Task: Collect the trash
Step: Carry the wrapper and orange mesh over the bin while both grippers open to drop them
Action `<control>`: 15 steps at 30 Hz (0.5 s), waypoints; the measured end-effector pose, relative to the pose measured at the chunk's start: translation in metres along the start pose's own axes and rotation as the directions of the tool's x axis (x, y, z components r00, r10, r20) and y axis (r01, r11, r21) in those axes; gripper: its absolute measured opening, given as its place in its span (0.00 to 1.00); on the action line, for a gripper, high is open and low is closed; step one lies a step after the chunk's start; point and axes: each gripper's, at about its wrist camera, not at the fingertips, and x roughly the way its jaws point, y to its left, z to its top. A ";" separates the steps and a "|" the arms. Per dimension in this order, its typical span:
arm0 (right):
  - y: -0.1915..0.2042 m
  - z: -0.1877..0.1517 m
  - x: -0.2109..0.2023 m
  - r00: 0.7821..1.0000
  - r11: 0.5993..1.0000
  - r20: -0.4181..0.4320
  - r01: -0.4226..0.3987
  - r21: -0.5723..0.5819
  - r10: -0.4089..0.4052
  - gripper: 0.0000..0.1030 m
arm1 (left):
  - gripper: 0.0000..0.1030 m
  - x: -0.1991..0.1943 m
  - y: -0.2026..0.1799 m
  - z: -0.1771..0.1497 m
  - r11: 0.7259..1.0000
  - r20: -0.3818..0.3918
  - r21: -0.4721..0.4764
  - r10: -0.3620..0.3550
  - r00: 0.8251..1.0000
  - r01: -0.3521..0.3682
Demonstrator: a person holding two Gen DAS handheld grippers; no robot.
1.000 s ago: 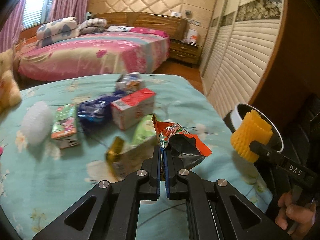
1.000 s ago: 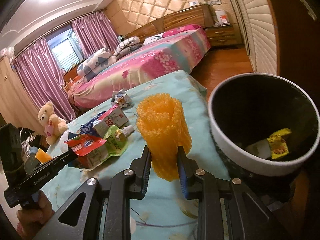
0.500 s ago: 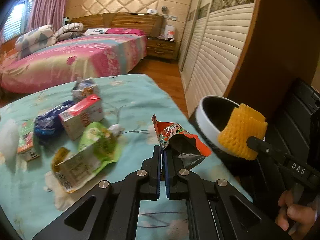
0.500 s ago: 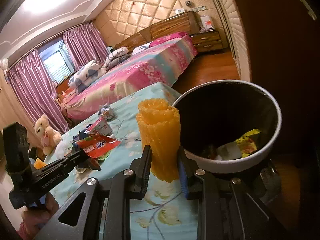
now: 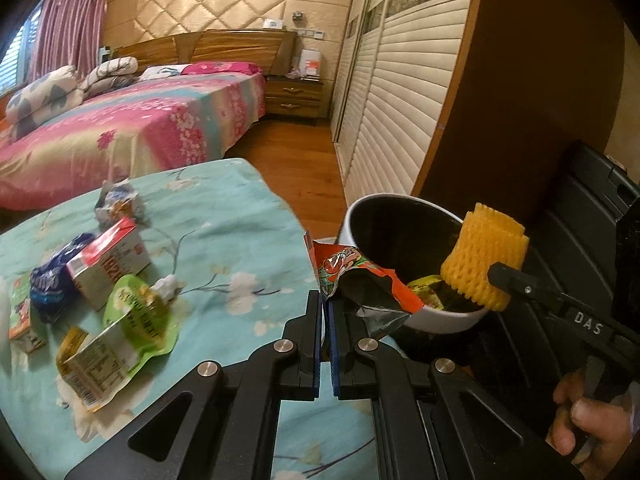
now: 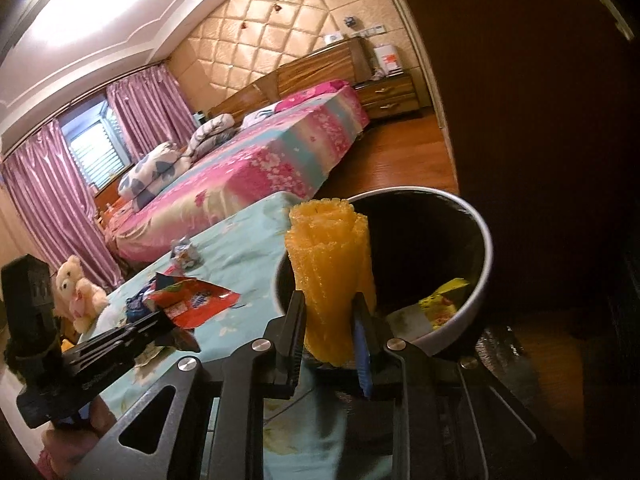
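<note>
Cartons and wrappers (image 5: 108, 280) lie scattered at the left on the teal tablecloth (image 5: 240, 216), while the left gripper (image 5: 325, 308) is clamped on a red snack wrapper (image 5: 356, 276) whose crumpled length reaches right over the bin (image 5: 356, 216) rim. Farther right, the right gripper (image 6: 330, 316) pinches a yellow foam net (image 6: 332, 264), upright, long axis vertical, just above the bin's near rim.

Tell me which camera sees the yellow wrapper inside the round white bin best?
The right wrist view: it looks down into the round white bin, so the yellow wrapper shows clearly. In the left wrist view, the orange foam net and red snack bag cover most of it.
</note>
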 end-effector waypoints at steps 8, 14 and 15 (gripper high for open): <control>-0.019 0.007 0.006 0.999 0.999 -0.004 0.032 0.023 -0.032 0.21 | 0.02 0.023 -0.019 0.012 0.999 -0.012 0.033 -0.028 1.000 0.028; -0.030 0.012 0.011 0.999 0.998 -0.013 0.045 0.035 -0.044 0.21 | 0.02 0.044 -0.029 0.020 0.998 -0.027 0.055 -0.040 0.999 0.041; -0.031 0.012 0.012 0.999 0.998 -0.017 0.046 0.038 -0.046 0.21 | 0.02 0.047 -0.031 0.022 0.997 -0.028 0.060 -0.039 0.999 0.041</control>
